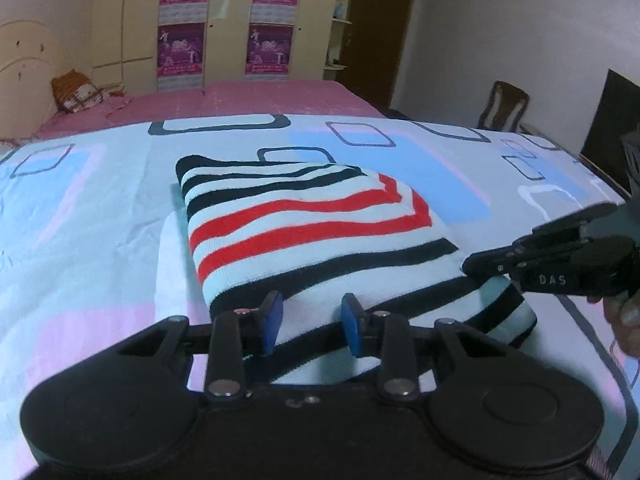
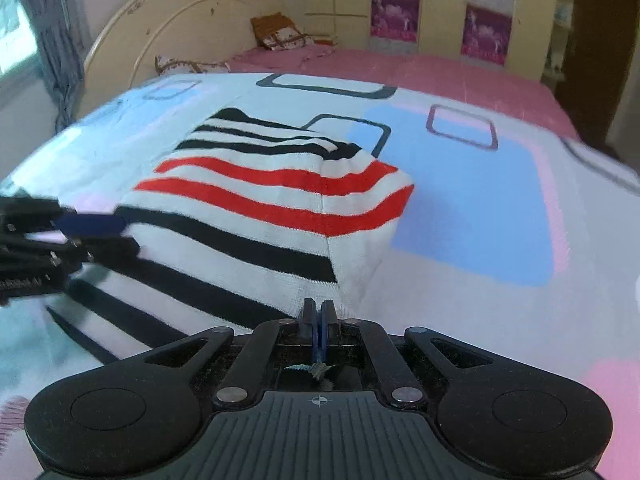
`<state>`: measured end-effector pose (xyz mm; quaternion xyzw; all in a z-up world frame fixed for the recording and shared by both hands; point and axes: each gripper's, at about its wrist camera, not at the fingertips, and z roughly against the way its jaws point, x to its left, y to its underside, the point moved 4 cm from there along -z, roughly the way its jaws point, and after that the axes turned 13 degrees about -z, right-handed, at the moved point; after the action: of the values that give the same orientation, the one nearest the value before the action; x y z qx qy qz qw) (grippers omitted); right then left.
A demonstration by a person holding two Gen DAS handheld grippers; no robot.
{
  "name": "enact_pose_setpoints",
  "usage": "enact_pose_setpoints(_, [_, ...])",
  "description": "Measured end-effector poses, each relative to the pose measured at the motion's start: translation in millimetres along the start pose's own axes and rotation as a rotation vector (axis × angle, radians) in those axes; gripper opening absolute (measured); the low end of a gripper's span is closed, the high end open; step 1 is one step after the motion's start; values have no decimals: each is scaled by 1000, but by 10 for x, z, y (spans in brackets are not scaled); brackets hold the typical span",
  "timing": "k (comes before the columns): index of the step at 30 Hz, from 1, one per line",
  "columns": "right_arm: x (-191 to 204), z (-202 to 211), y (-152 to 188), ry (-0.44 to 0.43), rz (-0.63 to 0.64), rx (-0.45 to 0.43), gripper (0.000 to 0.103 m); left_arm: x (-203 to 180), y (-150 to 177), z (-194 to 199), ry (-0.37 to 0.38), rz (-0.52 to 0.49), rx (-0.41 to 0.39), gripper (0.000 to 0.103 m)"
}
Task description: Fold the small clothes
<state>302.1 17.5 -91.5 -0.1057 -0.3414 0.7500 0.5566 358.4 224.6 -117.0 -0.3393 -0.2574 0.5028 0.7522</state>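
Note:
A white knitted garment (image 1: 312,224) (image 2: 272,200) with black and red stripes lies folded on the patterned bed cover (image 1: 80,240). My left gripper (image 1: 312,322) stands over its near edge. The blue pads are apart, with flat cloth lying between them and no visible pinch. In the right wrist view the left gripper (image 2: 120,232) reaches in from the left at the garment's side. My right gripper (image 2: 319,308) is shut, pads together, its tips at the garment's near corner. In the left wrist view the right gripper (image 1: 470,268) touches the garment's right edge. No cloth shows between its pads.
The bed cover (image 2: 480,200) runs on to a pink sheet (image 1: 260,100) behind. Pillows (image 2: 280,32) lie by the curved headboard (image 2: 180,20). A wardrobe with posters (image 1: 224,20) stands at the back, a chair (image 1: 504,108) beside the bed. A hand (image 1: 624,320) holds the right gripper.

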Motion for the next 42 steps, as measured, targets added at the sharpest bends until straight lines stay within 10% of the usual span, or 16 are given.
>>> enact_pose_setpoints(28, [-116,760,446,-94,-88,-10,0,-426,320,588,-150,68,65,29])
enact_pose_setpoints(32, [-148,983,492,-95,-117,-37,0,-582,311,767,-187,65,42,49])
enact_pose_setpoints(33, [-154,1035,501,-86,-124,-46,0,-614,308,817,-202,70,30,84])
enact_pose_setpoints(34, [-162,1085,513,-70,-133,-57,6,-661,299,882,-239,76,7,100])
enact_pose_setpoints(36, [-198,1187,557,-20,-156,-86,89,-758,281,1008,-302,70,-31,103])
enact_pose_setpoints(37, [-211,1281,593,-2,-152,-145,102,-807,276,1047,-295,68,-30,103])
enact_pose_setpoints(42, [-199,1562,801,3,-136,-166,103,-1074,306,1278,-286,69,-15,103])
